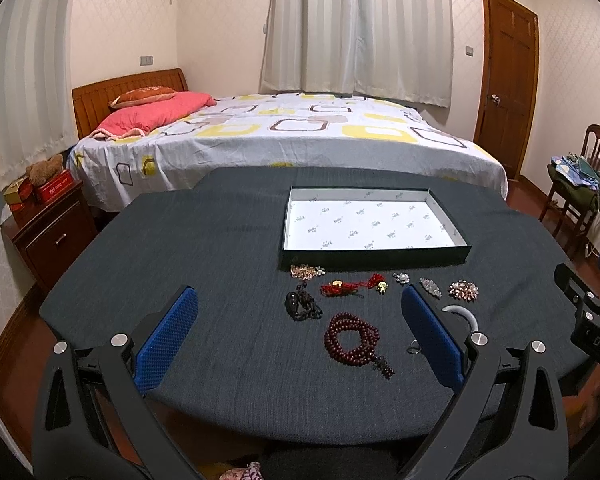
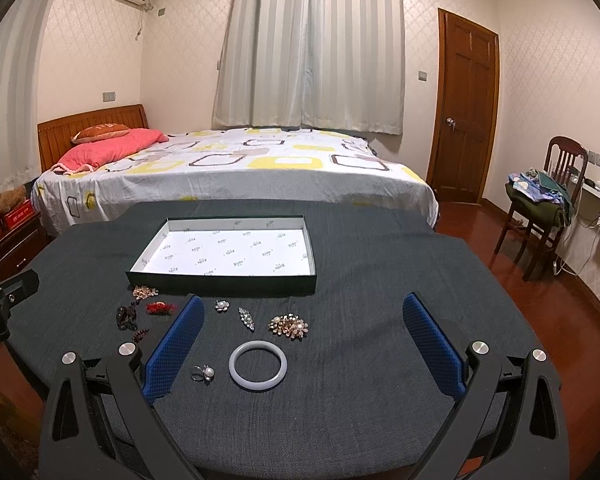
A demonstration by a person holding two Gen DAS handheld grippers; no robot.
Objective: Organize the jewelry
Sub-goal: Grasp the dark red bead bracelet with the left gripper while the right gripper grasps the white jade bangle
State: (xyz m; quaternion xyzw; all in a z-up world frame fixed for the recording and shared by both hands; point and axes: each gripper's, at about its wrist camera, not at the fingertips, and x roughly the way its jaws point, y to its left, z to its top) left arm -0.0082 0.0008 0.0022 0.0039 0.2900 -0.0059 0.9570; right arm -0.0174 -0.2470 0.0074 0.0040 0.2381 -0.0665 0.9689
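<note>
A shallow dark box with a white lining (image 1: pixel 380 248) (image 2: pixel 220 278) lies on the grey cloth table. Before it lie several jewelry pieces: a dark red bead bracelet (image 1: pixel 351 338), a black bead string (image 1: pixel 302 306), a red cord charm (image 1: pixel 346 288) (image 2: pixel 161 307), a white bangle (image 2: pixel 258 366) (image 1: pixel 462 314), a pearl ring (image 2: pixel 203 373), a gold pearl brooch (image 2: pixel 288 325) (image 1: pixel 463 290) and a crystal clip (image 2: pixel 246 318). My left gripper (image 1: pixel 300 320) is open above the beads. My right gripper (image 2: pixel 304 324) is open above the bangle. Both are empty.
A bed (image 1: pixel 284 136) stands behind the table (image 1: pixel 160 248). A nightstand (image 1: pixel 48 236) is at the left, a wooden door (image 2: pixel 466 116) and a chair with clothes (image 2: pixel 540 200) at the right. The right gripper's body shows at the left wrist view's right edge (image 1: pixel 592 320).
</note>
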